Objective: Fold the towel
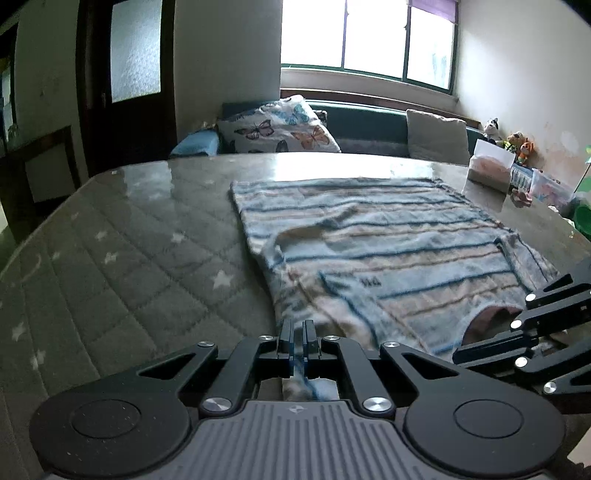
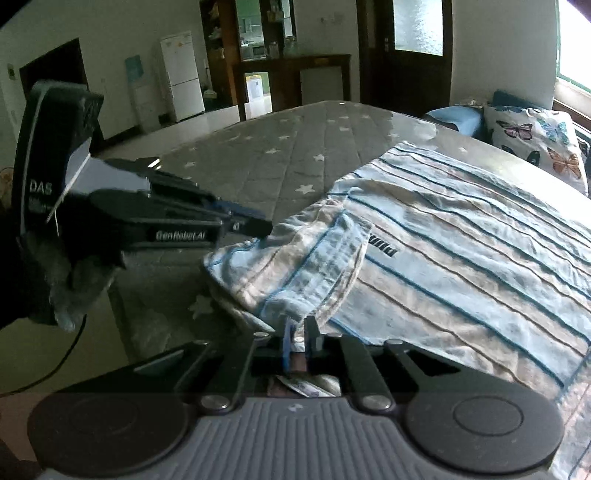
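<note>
Folding seems barely begun: blue-and-beige striped terry towel (image 1: pixel 369 236) lies mostly flat on the grey star-quilted surface (image 1: pixel 122 258), while the left gripper (image 1: pixel 297 332) and right gripper (image 2: pixel 300 328) have their fingers closed on its near edge.

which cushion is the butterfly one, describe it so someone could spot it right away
Look past the far edge of the grey star-quilted table to the dark bench under the window. The butterfly cushion leans at its left end. It alone is white with coloured butterflies; the cushion to its right is plain pale.
</note>
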